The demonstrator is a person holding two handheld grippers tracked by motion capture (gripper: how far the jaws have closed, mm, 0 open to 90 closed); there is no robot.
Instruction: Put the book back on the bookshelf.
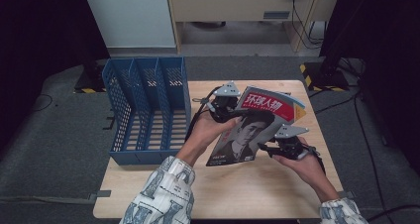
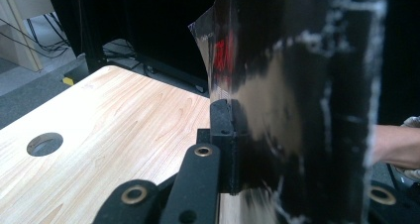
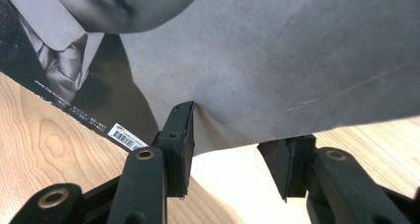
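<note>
Now my left gripper (image 1: 224, 106) clamps the glossy red-titled portrait magazine (image 1: 250, 132) upright at its 10 o'clock edge; my right gripper (image 1: 285, 147) stands open at 4 o'clock, steadying it for the blue plastic file rack (image 1: 146, 110).

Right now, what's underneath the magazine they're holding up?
Below the magazine is bare wooden table; the right gripper view shows light wood under its lower edge. The right gripper is open at that edge, the left gripper clamps the magazine. The tabletop behind the cover is hidden.
</note>
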